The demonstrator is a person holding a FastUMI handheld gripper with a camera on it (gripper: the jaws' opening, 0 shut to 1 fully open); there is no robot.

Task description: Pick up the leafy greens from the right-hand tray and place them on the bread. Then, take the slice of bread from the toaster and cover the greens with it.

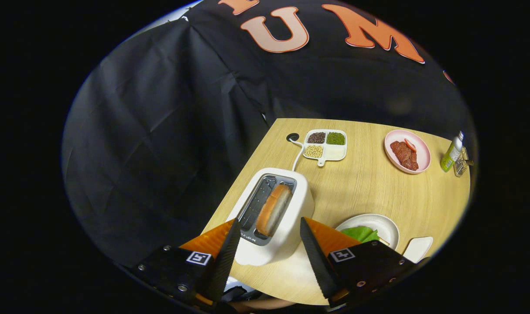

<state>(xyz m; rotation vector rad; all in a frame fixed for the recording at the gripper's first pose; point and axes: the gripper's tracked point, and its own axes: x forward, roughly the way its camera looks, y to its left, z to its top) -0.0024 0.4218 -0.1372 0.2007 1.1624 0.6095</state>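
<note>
Bread slice waits in toaster, fingers spread above it

Greens already lie on the round cream plate (389, 226) to your right: the leafy green lettuce (360, 233) sits there, partly hidden behind your right finger, and whatever bread is under it cannot be made out from here. So judge the first half of the task done and the second half in hand: fetching the toasted bread slice (273, 209) from the white two-slot toaster (291, 226).

Your gripper (269, 244) hangs above the near end of the toaster with its black serrated fingers (224, 257) spread wide and holding nothing. The slice stands on edge in the right-hand slot, its brown crust up, just ahead of and between the fingertips; the left-hand slot looks empty. Neither finger touches the toaster or the bread.

The next move likely calls for you to go forward and down so one finger comes to each broad face of the slice, then close on the part that stands proud of the slot. Mind the slot's metal rim, since wide fingers could catch on it.

Beyond the toaster on the pale wooden tabletop (369, 187) stand a white four-part dish of beans (326, 145), a pink plate of red meat (407, 151) and a green bottle (452, 152).
</note>
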